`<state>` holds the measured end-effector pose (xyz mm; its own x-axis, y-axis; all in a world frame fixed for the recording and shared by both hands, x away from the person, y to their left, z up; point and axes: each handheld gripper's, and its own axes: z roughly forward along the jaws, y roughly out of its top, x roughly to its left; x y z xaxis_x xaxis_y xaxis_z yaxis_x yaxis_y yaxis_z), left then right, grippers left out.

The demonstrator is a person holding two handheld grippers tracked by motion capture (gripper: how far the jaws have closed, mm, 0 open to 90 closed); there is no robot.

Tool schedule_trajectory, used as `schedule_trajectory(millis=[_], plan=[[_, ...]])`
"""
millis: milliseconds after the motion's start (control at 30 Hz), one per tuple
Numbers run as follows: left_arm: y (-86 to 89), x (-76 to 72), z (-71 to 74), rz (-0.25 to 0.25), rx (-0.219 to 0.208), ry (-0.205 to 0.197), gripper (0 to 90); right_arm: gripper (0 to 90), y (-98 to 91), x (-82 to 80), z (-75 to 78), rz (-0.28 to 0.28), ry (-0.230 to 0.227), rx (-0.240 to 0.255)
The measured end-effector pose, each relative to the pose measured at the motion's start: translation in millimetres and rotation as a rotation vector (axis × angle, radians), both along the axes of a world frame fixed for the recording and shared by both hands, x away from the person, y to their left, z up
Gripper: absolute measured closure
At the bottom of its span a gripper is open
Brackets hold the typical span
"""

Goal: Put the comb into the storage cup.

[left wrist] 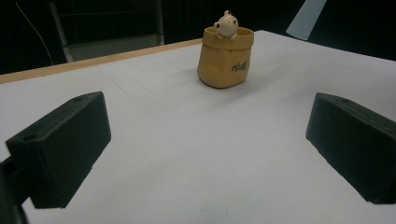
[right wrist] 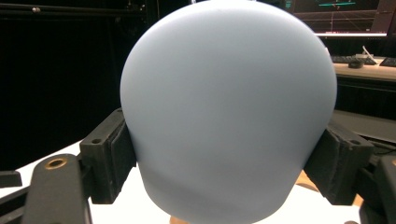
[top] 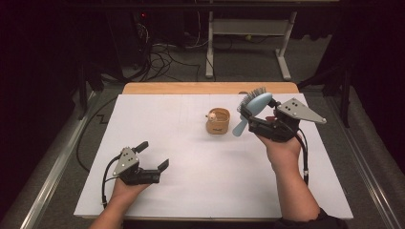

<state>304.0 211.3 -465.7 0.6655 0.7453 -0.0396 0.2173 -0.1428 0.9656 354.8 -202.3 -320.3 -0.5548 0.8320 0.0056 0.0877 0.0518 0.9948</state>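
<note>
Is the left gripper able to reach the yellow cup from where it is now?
Probably yes. The left gripper has its jaws open and holding nothing, and only bare white table lies between it and the yellow cup. The right gripper, holding the blue hairbrush, is beside the cup, not across that path.

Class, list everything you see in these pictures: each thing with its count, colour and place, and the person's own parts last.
Hairbrush: one, light blue with grey bristles, held above the table beside the cup.
Cup: one, tan, shaped like a sack with a small pale figure at its rim, standing mid-table.
Table: one, white top, wooden far edge.
Desk frame: one, white, on the floor beyond.
Cables: several, black, on the floor beyond.
Left gripper: one, black, fingers open, low at near left.
Right gripper: one, black, fingers shut on the hairbrush.
Forearms: two, at the near edge.
</note>
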Motion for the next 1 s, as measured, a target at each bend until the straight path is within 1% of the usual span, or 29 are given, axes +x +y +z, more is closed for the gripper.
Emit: schedule_trajectory(millis=[400,600,933,1000], plan=[[-0.1,-0.6,0.2,0.001,-0.001,-0.005,0.8,20.9,7.3,7.2,11.2,-0.013,-0.026,0.003],[-0.7,-0.4,-0.2,-0.006,0.008,-0.004,0.8,20.9,10.9,16.1,11.7,-0.019,-0.020,0.016],[-1.1,-0.9,-0.2,-0.005,0.008,-0.008,0.9,20.9,23.2,31.5,12.6,-0.020,-0.021,0.007],[-1.1,-0.6,-0.3,-0.005,0.000,-0.009,0.9,20.9,25.2,34.6,13.2,-0.021,-0.020,0.008]])
